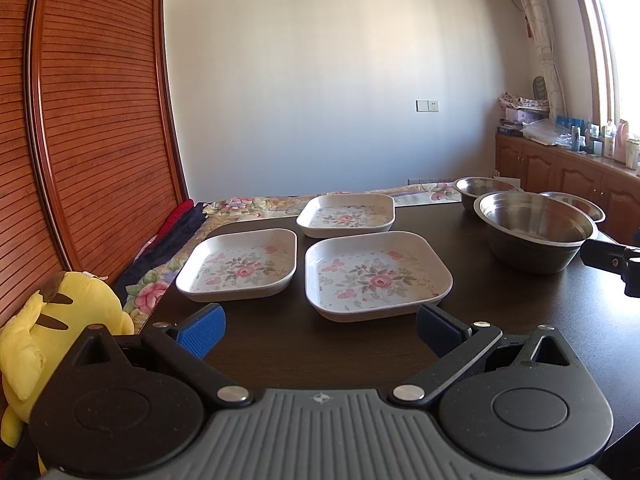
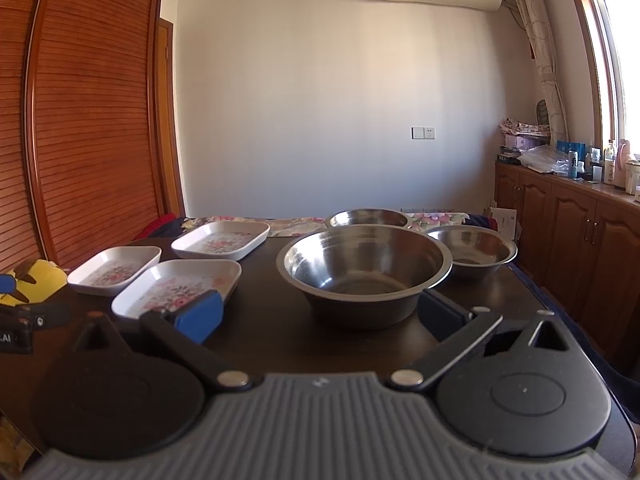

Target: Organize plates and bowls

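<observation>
My left gripper (image 1: 320,330), fingers spread and empty, faces the nearest floral plate (image 1: 376,274) just ahead. My right gripper (image 2: 322,316), likewise spread, flanks the large steel bowl (image 2: 366,272), seemingly without contact.

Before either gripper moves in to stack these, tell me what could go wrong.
1. The nearest floral plate lies flat on the dark table, so the open left gripper may push it instead of catching its rim.
2. The large steel bowl looks smooth and sloped; the open right gripper could slip off.
3. The left floral plate sits near the table's left edge and could slide off.
</observation>
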### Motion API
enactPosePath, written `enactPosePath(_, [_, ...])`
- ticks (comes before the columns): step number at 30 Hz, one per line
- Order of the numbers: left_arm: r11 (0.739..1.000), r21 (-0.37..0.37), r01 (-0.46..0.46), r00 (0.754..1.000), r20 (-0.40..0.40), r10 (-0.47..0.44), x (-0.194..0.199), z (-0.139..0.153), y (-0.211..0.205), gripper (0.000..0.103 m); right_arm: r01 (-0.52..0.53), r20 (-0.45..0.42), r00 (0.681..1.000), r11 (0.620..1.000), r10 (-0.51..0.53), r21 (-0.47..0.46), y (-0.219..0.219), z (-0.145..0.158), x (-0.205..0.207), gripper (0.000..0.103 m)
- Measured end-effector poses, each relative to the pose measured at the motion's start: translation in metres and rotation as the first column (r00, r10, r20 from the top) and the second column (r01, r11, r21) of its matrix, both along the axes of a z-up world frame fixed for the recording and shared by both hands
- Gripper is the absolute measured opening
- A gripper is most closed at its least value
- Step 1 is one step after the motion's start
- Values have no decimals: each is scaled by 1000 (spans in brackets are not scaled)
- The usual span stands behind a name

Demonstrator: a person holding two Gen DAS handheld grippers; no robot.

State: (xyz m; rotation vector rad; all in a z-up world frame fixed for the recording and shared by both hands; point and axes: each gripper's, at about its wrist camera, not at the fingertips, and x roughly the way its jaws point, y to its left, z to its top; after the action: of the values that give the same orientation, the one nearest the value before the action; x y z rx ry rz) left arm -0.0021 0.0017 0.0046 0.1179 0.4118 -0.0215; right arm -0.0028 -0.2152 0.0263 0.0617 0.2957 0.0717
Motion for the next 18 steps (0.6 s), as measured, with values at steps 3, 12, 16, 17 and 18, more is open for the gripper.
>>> enactPosePath(3, [1000, -1, 1, 1000, 0, -1, 0, 1, 1, 103, -1, 4, 1000, 1000, 1, -2, 1, 1, -1, 103])
enactPosePath(12, [1000, -2, 0, 1000, -2, 0, 1, 0, 1, 103, -1, 4, 1000, 1000, 1, -1, 1, 1, -1, 103])
enactPosePath(16, [1000, -3, 0, 1000, -3, 0, 2, 0, 1, 103, -1, 4, 1000, 1000, 1, -1, 1, 1, -1, 103])
enactPosePath(17, [1000, -3, 0, 1000, -4, 0, 2, -1, 1, 103, -1, 5, 1000, 1000, 1, -1, 1, 1, -1, 103])
enactPosePath(18, [1000, -4, 0, 1000, -3, 0, 2, -1, 1, 103, -1, 6, 1000, 1000, 1, -2, 1, 1, -2, 103])
